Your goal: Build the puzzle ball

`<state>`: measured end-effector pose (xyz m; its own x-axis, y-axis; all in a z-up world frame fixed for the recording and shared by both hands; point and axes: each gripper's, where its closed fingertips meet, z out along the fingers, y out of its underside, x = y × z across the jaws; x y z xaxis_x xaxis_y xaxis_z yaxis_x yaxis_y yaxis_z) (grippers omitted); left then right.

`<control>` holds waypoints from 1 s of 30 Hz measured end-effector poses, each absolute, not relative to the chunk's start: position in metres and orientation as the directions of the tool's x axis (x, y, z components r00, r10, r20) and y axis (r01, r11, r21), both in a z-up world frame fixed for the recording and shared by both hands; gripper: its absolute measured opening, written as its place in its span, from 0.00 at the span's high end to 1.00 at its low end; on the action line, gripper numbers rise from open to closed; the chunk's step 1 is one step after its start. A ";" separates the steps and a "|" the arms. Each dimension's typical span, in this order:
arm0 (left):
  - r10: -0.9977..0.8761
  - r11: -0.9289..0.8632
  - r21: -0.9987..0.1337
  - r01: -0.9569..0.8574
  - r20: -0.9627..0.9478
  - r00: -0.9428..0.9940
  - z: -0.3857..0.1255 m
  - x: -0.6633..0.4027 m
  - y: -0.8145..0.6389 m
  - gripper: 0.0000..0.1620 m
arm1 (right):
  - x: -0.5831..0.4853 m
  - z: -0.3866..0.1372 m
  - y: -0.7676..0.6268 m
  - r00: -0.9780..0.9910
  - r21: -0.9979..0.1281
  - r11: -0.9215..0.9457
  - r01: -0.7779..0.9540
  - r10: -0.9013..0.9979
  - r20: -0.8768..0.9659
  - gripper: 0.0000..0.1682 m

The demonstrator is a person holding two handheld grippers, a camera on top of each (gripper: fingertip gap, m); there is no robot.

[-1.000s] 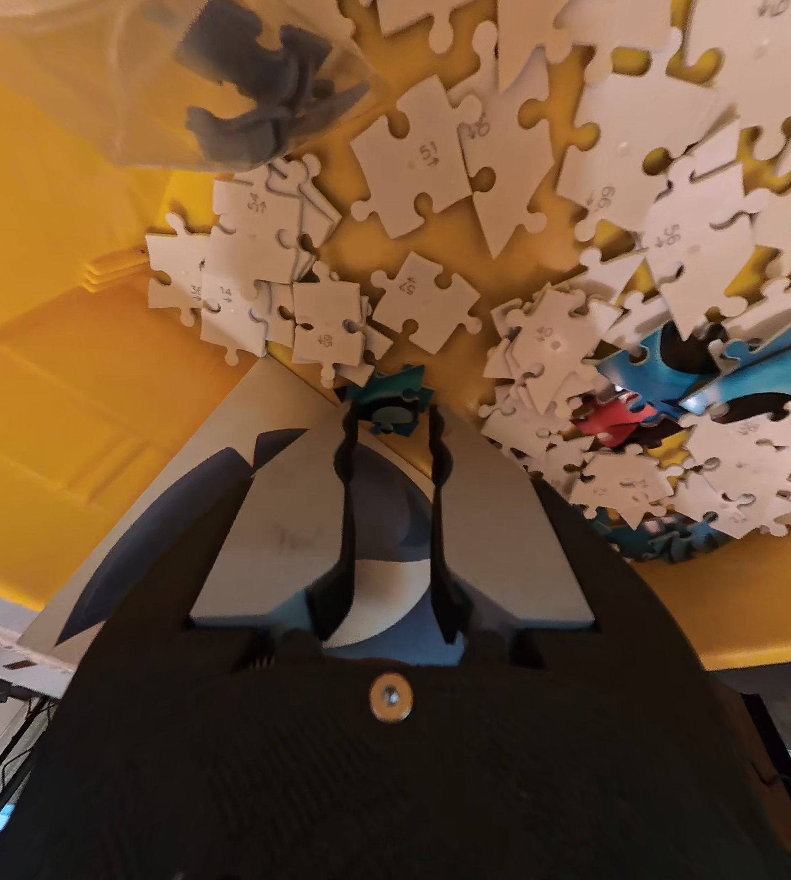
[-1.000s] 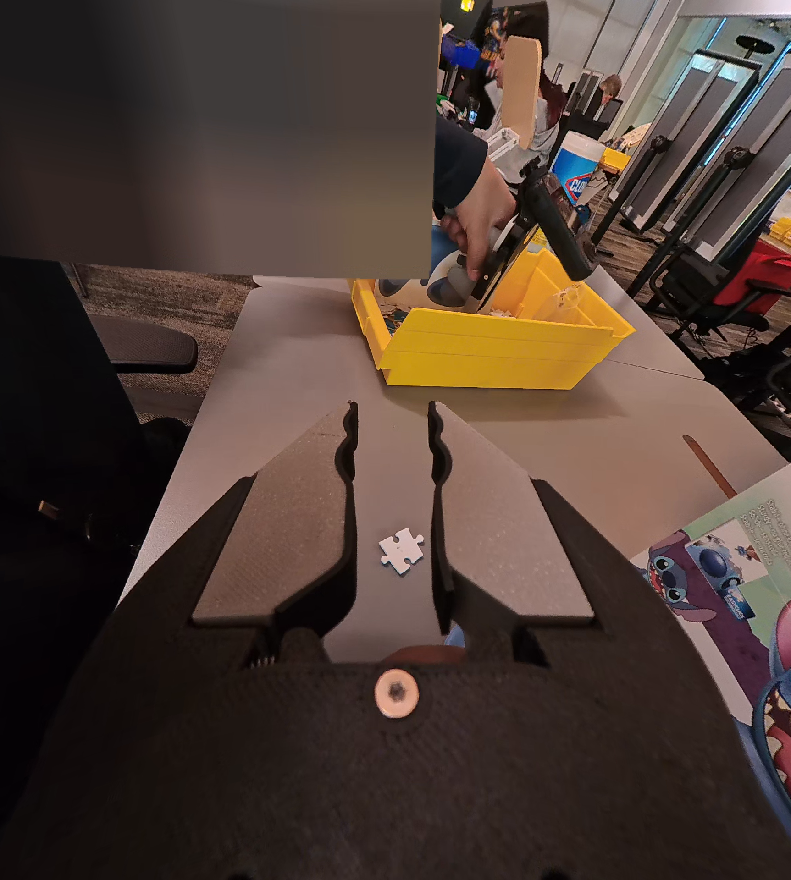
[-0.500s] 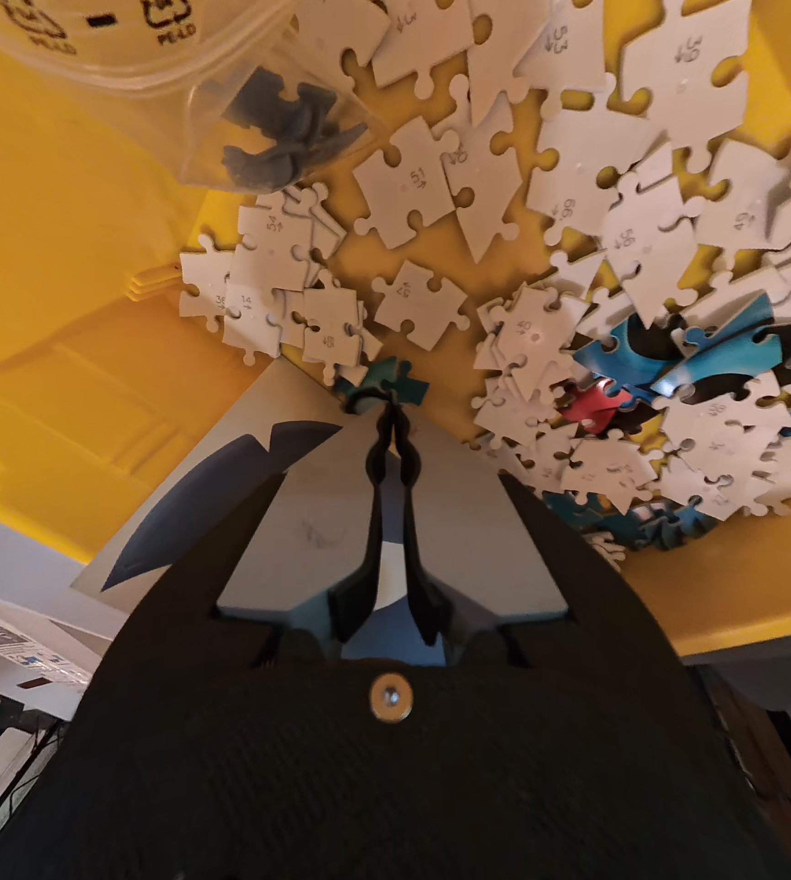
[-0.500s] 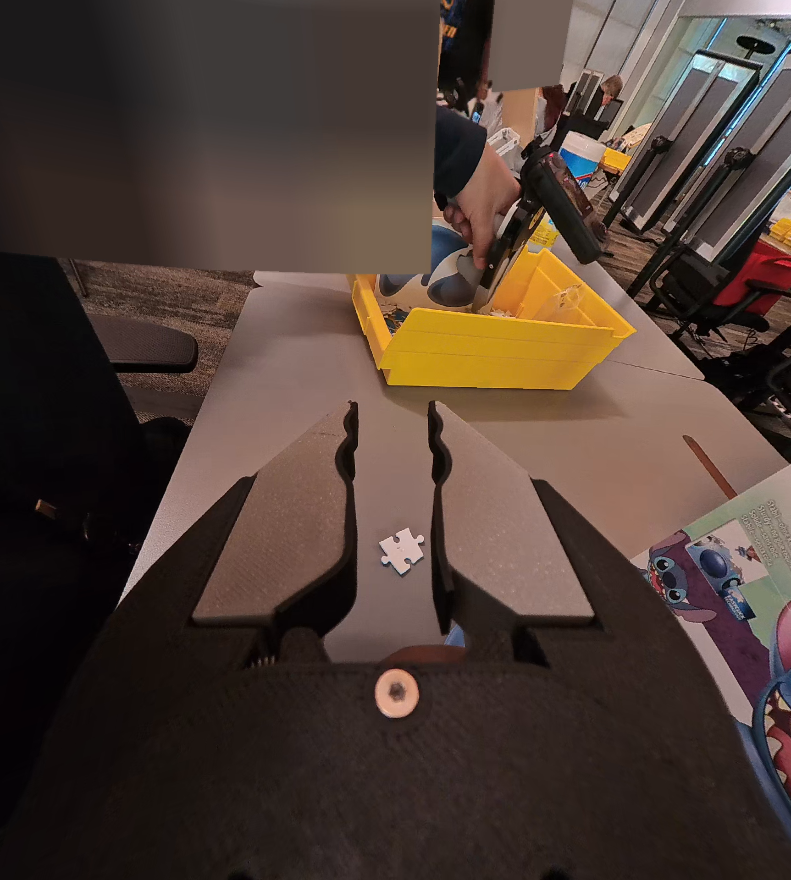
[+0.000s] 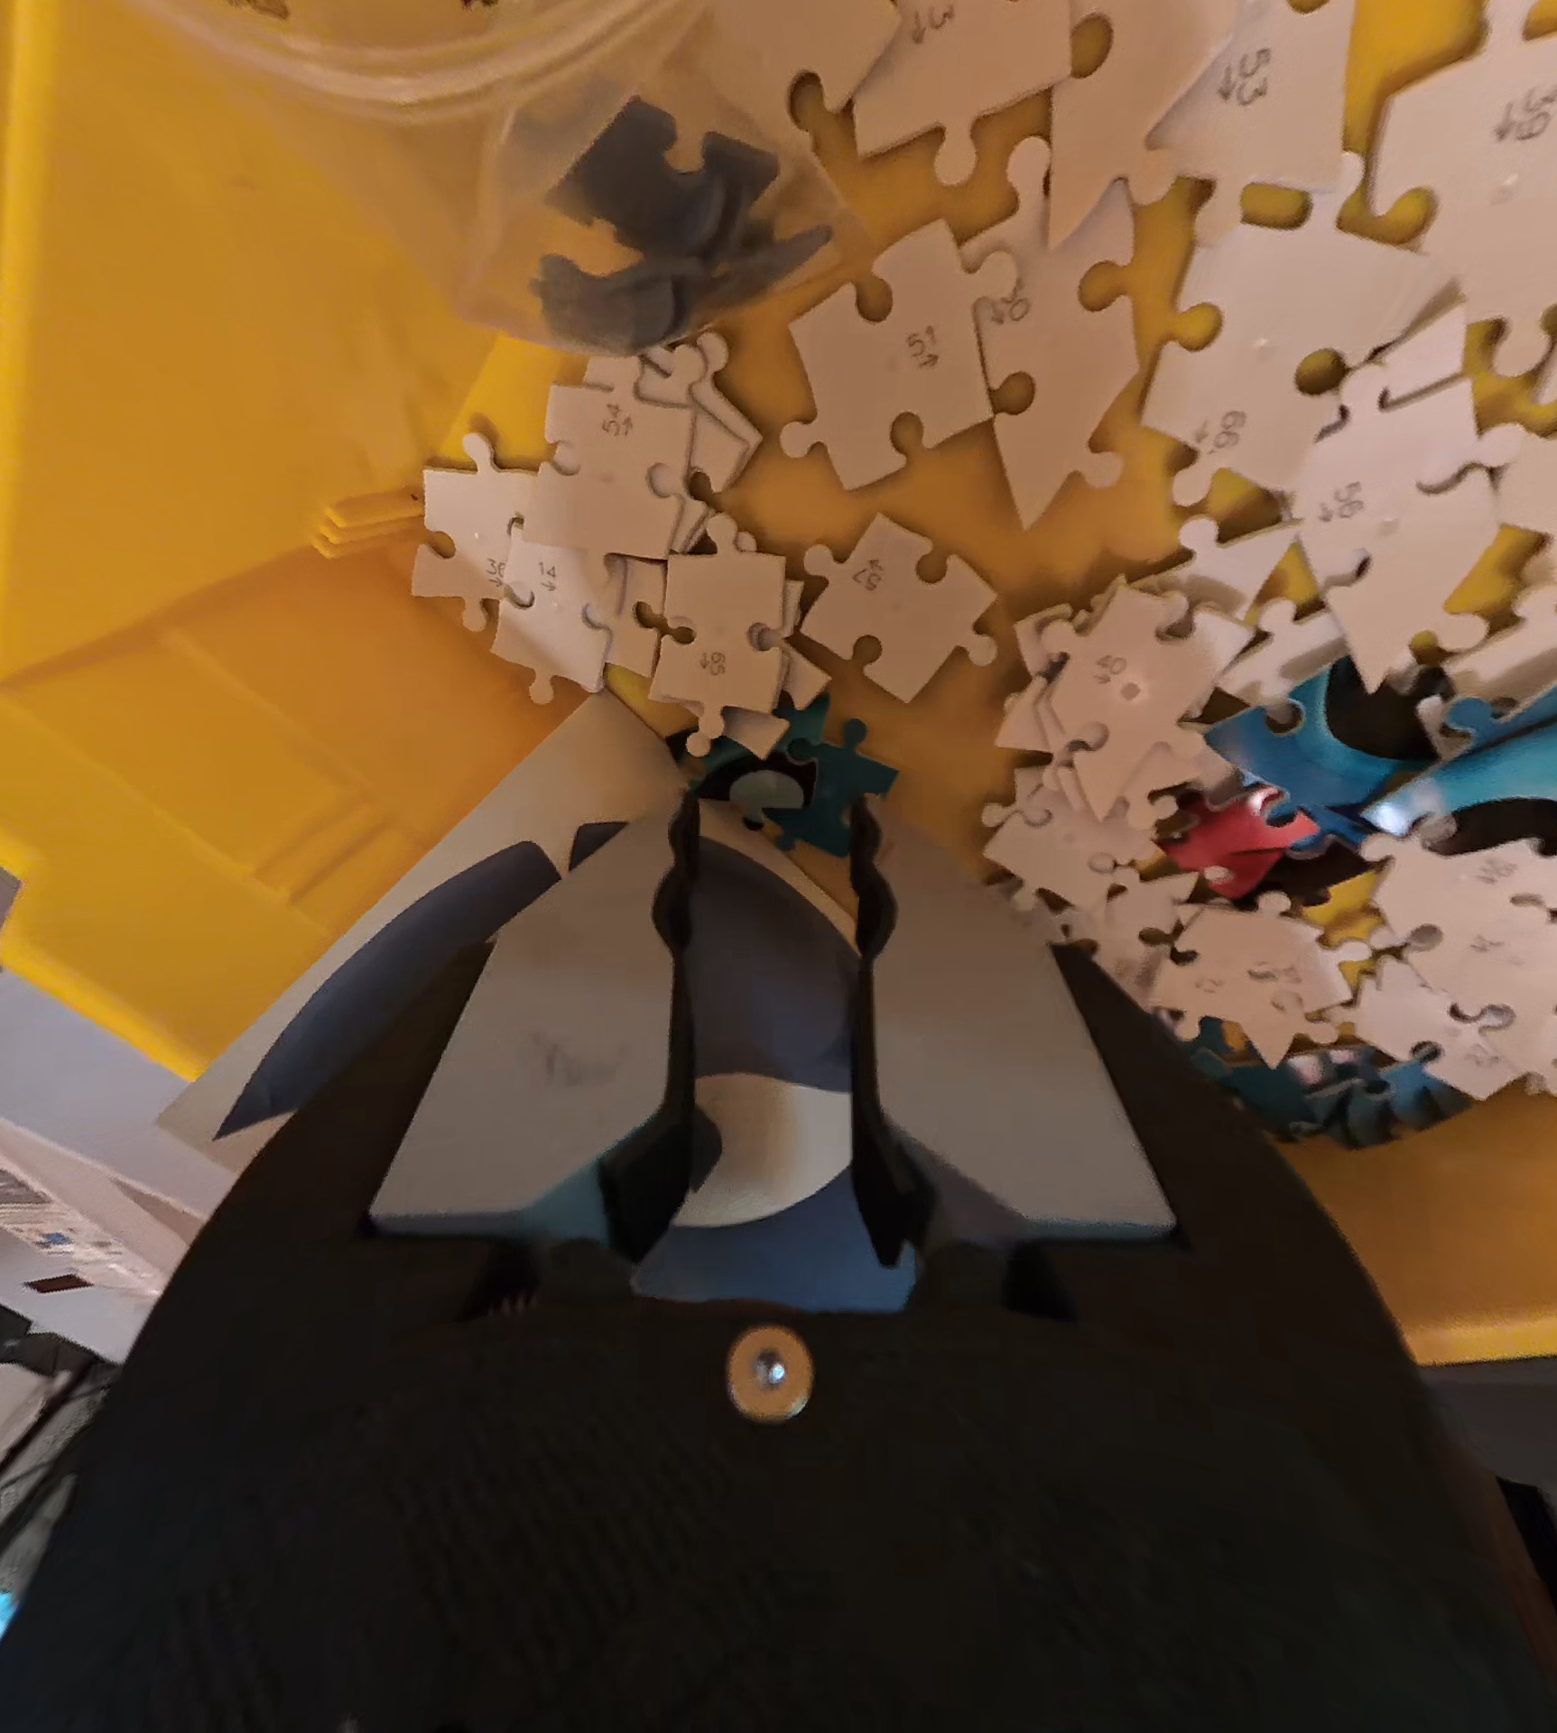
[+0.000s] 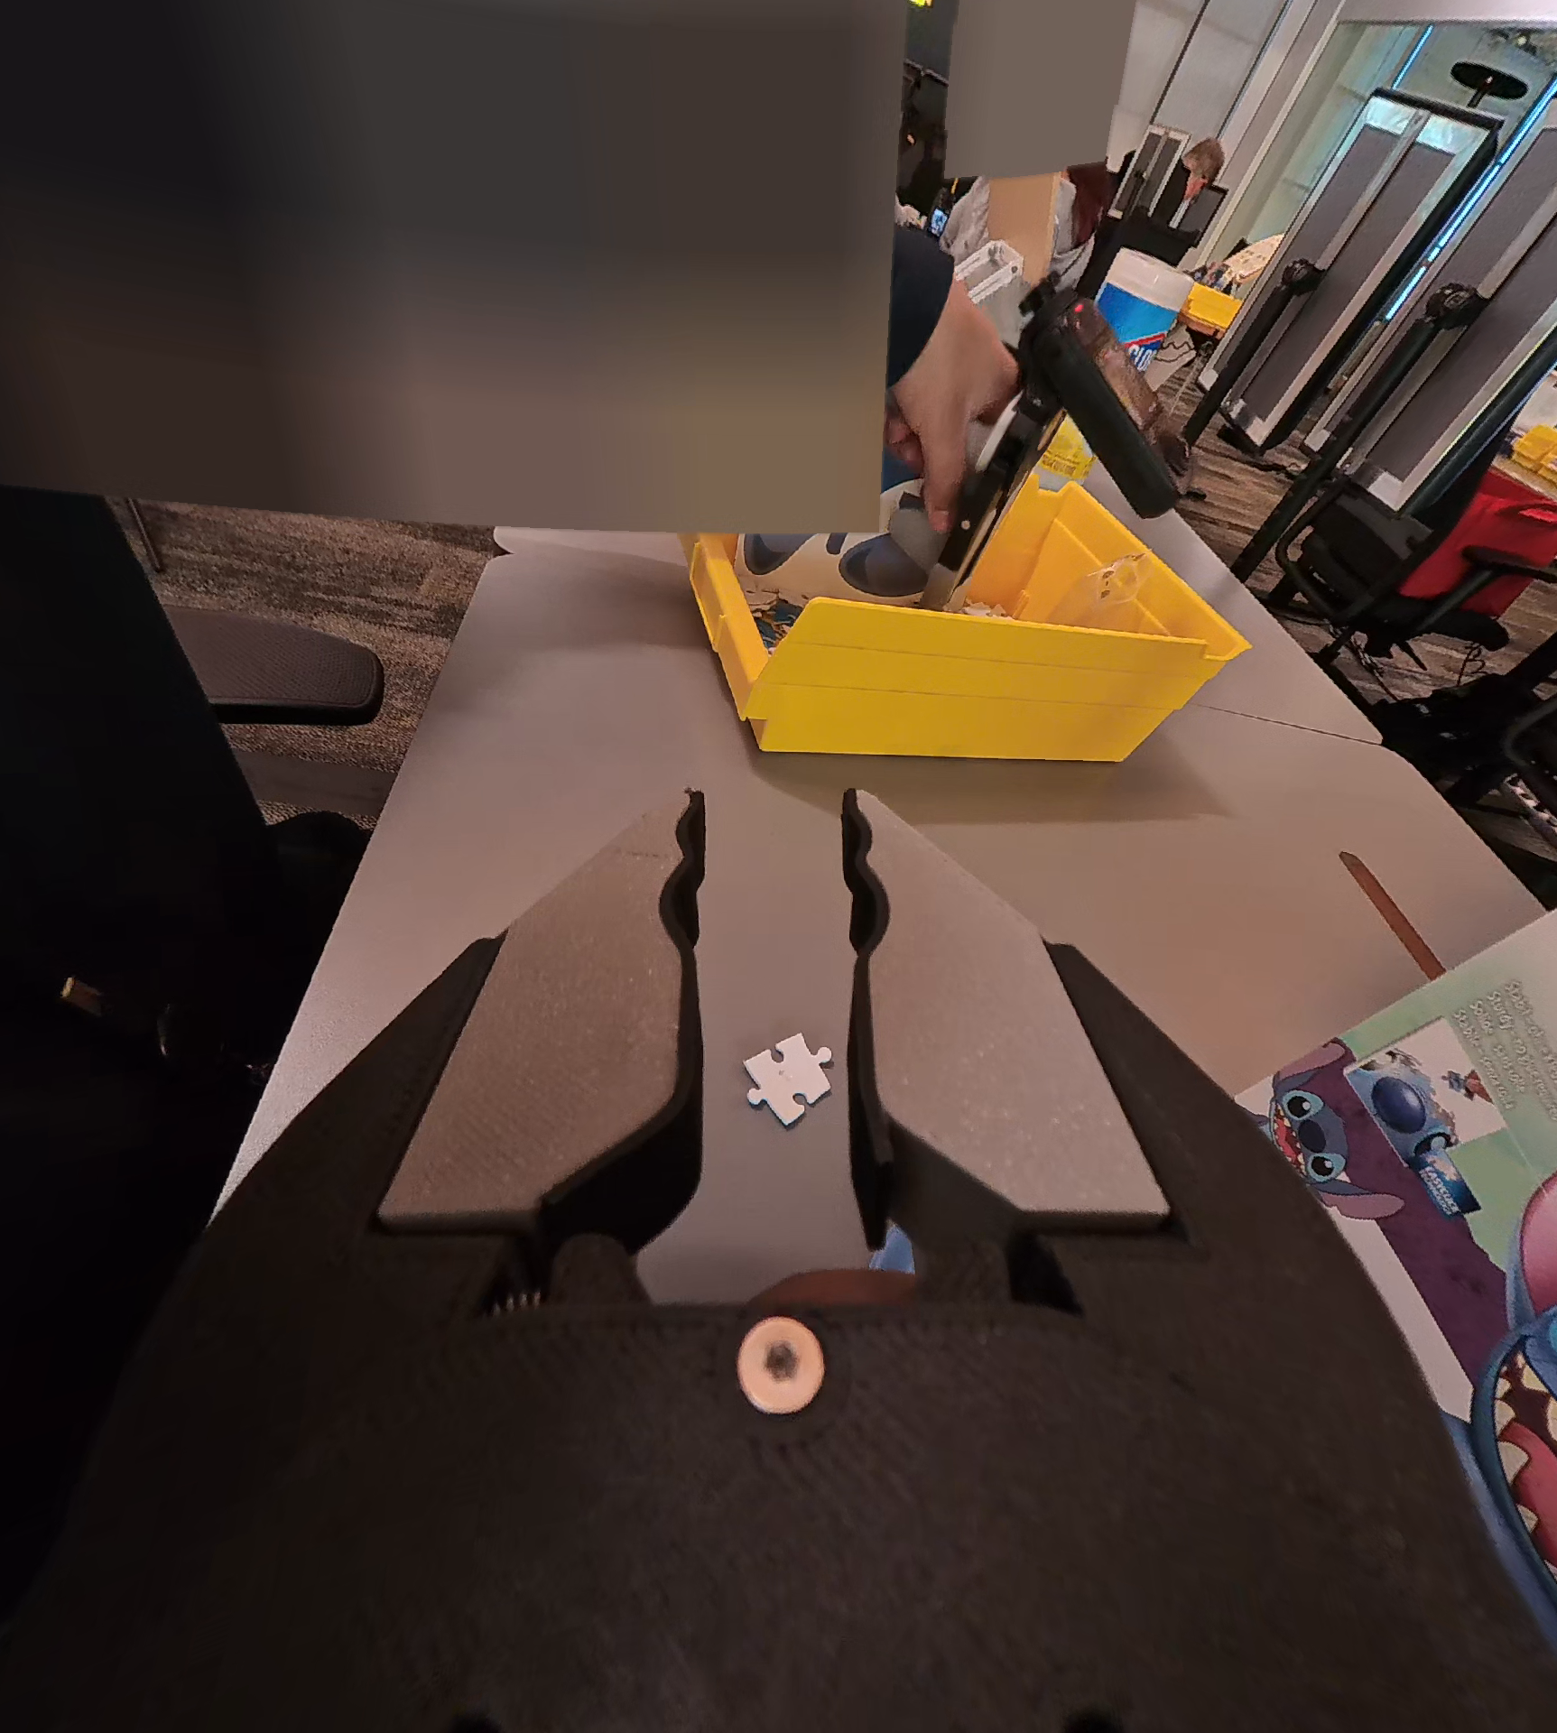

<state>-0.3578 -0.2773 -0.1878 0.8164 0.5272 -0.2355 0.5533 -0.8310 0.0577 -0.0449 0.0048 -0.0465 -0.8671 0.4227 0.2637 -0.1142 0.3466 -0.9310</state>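
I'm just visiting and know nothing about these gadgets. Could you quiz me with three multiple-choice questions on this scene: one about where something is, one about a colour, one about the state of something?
1. Where does the lone puzzle piece lie?
A. In the bin
B. On the grey table, between the right gripper's fingers
C. On the puzzle box

2. What colour is the bin?
A. Red
B. Green
C. Yellow

3. How is the left gripper?
A. Open, empty, above a teal piece
B. Shut on a white piece
C. Clamping the plastic bag

Answers: 1 B, it lies alone on the tabletop; 2 C, its walls are bright yellow; 3 A, a clear gap shows between its fingers.
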 end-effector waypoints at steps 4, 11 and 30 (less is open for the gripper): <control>0.614 -0.774 0.068 0.630 -0.163 0.772 -0.198 -0.355 -0.277 0.81 | -0.045 -0.046 0.006 -0.866 -0.933 0.342 -0.114 0.425 0.262 0.85; 0.643 -0.750 0.069 0.657 -0.153 0.750 -0.197 -0.366 -0.277 0.82 | -0.044 -0.045 0.006 -0.867 -0.932 0.342 -0.118 0.423 0.265 0.85; 0.587 -0.782 0.107 0.614 -0.206 0.783 -0.199 -0.370 -0.286 0.92 | -0.044 -0.045 0.007 -0.868 -0.935 0.336 -0.114 0.424 0.259 0.85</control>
